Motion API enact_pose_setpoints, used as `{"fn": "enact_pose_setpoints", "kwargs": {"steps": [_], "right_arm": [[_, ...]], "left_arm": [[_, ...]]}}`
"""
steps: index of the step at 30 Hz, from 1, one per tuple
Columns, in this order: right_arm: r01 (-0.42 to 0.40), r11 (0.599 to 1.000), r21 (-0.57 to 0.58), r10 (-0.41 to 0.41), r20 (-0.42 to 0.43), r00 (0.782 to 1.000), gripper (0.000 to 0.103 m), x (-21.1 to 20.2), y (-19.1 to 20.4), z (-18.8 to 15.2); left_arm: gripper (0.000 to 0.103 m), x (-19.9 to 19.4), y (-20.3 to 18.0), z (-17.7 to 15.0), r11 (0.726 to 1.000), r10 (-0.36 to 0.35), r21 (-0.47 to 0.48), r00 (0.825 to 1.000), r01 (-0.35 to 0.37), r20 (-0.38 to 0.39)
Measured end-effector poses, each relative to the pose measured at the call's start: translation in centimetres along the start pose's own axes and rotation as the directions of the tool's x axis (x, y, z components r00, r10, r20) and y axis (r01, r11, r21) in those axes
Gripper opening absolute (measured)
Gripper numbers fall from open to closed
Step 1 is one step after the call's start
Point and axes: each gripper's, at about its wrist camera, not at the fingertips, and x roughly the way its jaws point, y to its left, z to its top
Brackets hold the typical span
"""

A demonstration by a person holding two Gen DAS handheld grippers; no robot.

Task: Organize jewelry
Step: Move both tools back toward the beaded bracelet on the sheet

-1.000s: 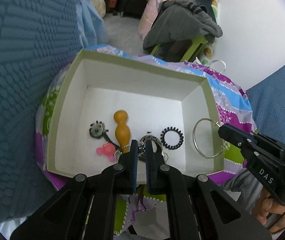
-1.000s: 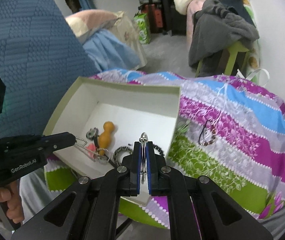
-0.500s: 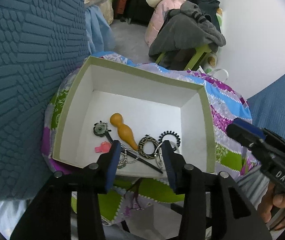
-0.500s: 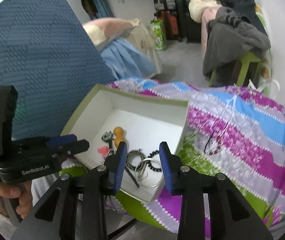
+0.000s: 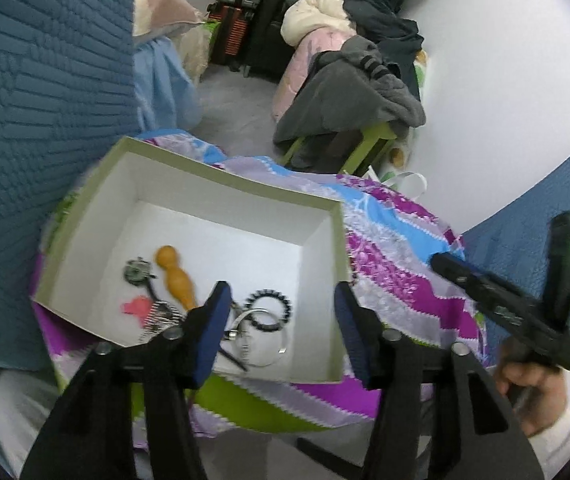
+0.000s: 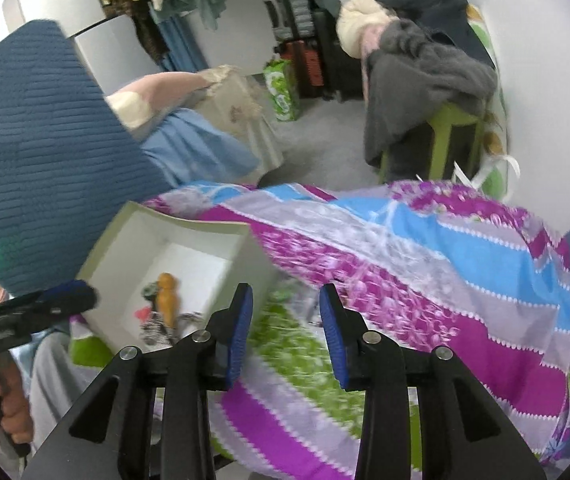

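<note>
A white box with a green rim (image 5: 221,176) sits on a striped purple, blue and green cloth (image 5: 397,248). On its floor lie an orange wooden piece (image 5: 177,276), a dark round brooch (image 5: 139,274), a pink piece (image 5: 137,306), a bead chain (image 5: 161,318), a black spiral hair tie (image 5: 269,308) and a silver hoop (image 5: 261,344). My left gripper (image 5: 283,300) hangs above the box's near edge, its jaws closing with nothing between them. My right gripper (image 6: 285,296) is open and empty over the cloth, just right of the box (image 6: 189,224). This view is blurred.
Blue quilted panels stand to the left (image 5: 45,100) and right (image 5: 525,240). Behind the cloth a green stool piled with grey clothes (image 5: 349,100) stands by a white wall. Suitcases and bedding fill the back. A hand (image 5: 533,384) holds the right gripper's handle.
Both grippers opened and drew back from the box. The left let its piece fall among the jewelry, and the right dropped the silver hoop into the box and swung right over the cloth.
</note>
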Motion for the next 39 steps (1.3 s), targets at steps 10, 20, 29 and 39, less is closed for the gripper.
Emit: {"fn": "enact_pose_setpoints", "kwargs": {"steps": [10, 20, 29, 39], "right_arm": [[-0.098, 0.994, -0.048, 0.09, -0.139, 0.986, 0.032, 8.1, -3.0, -1.6], [-0.244, 0.97, 0.0, 0.239, -0.195, 0.951, 0.023, 13.9, -1.7, -0.9], [-0.22, 0.973, 0.065, 0.229, -0.212, 0.95, 0.02, 16.6, -1.5, -0.1], [-0.184, 0.983, 0.01, 0.182, -0.185, 0.966, 0.01, 14.4, -1.3, 0.4]], "left_arm": [[0.023, 3.2, -4.1, -1.6, 1.0, -0.009, -0.01, 1.0, 0.009, -0.027], [0.018, 4.5, -4.2, -1.9, 1.0, 0.009, -0.018, 0.999, -0.01, -0.049], [0.018, 4.0, -3.2, -1.7, 0.999, 0.023, -0.029, 0.999, -0.024, -0.035], [0.018, 4.5, -3.4, -1.4, 0.999, 0.001, -0.047, 0.999, -0.003, -0.043]]}}
